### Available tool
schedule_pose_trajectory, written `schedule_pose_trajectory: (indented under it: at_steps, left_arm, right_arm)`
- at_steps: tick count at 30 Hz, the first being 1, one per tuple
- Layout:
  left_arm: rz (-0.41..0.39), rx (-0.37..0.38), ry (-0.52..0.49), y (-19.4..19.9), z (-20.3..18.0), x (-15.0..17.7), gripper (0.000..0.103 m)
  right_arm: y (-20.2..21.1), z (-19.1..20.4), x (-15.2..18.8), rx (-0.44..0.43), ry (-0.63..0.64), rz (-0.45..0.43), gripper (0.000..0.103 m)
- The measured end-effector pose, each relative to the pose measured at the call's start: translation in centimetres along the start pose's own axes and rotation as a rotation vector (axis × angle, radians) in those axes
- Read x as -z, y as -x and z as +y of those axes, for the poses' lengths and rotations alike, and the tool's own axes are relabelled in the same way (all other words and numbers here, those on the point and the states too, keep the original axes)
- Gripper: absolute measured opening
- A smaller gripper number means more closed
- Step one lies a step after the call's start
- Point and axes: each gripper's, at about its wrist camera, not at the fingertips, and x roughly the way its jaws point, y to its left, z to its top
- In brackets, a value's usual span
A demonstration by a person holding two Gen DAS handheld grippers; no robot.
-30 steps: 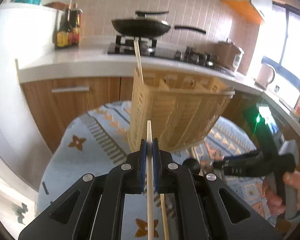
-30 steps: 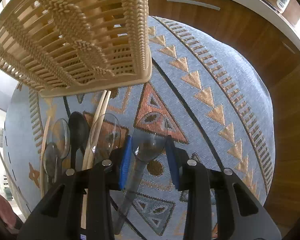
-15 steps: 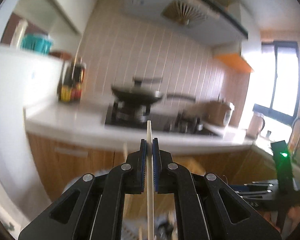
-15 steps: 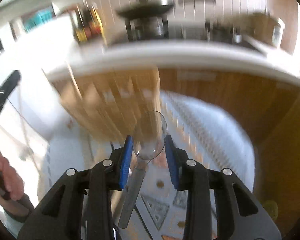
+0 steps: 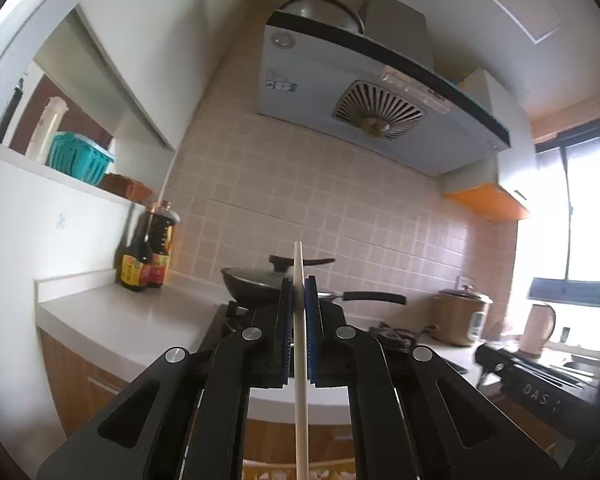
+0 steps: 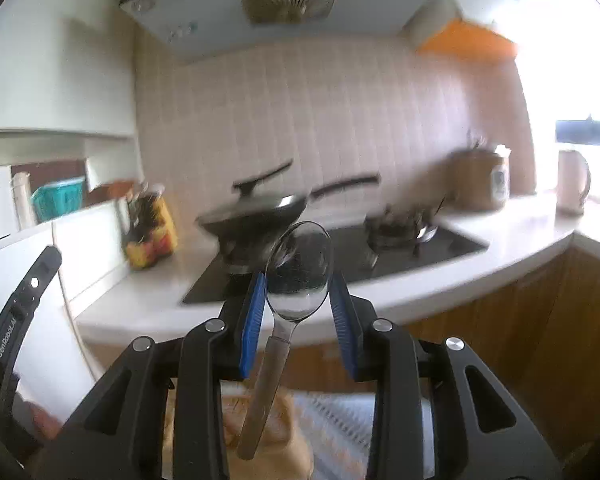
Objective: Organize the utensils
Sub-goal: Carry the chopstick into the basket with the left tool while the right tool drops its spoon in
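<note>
Left claw (image 5: 299,312) clenched on one chopstick (image 5: 300,360), right claw (image 6: 298,300) gripping one spoon (image 6: 296,276), both above the table (image 6: 500,248) edge.

Your left tool (image 5: 299,296) was matt black plastic with ribbed blue rubbery pads, and the chopstick (image 5: 300,344) pinched between them looked like pale, smooth, unvarnished wood. In your right tool (image 6: 298,304) the spoon (image 6: 298,272) was polished metal, its bowl mirror-bright and its handle a duller brushed grey. Behind them, the surface (image 5: 112,320) was glossy white, its cabinet fronts (image 6: 540,320) wood-grained and satin. The wall tiles (image 5: 300,208) had a soft sheen, the pan (image 5: 252,284) a dark semi-gloss finish, and the basket (image 5: 78,158) on the shelf was teal plastic.
</note>
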Motion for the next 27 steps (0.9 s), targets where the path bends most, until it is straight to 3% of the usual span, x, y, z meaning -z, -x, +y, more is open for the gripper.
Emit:
schedule_pose_trajectory:
  at_steps: [11,21,23,25,26,27]
  left_arm:
    - [0.001,-0.082,-0.007,-2.7,0.2,4.6,0.004]
    - [0.084,-0.067,-0.017,-2.4,1.2,5.4,0.006]
    - [0.109,-0.046,-0.018,-1.9,1.5,4.9,0.018]
    - [0.121,-0.035,-0.008,-1.2,1.9,4.3,0.035]
    - [0.126,-0.028,-0.003,-0.9,2.0,4.1,0.040]
    - [0.136,-0.022,0.002,-0.3,2.2,3.6,0.040]
  right_arm:
    - [-3.6,1.4,5.2,-0.019,0.098,-0.001,0.030]
    - [-3.5,1.0,6.7,-0.060,0.121,0.073,0.031]
    - [-3.3,0.9,6.7,-0.088,0.114,0.103,0.032]
    - [-2.7,0.6,6.4,-0.117,0.103,0.129,0.045]
    - [-2.2,0.4,6.2,-0.122,0.096,0.123,0.056]
    - [-1.4,0.0,6.0,-0.124,0.084,0.111,0.059]
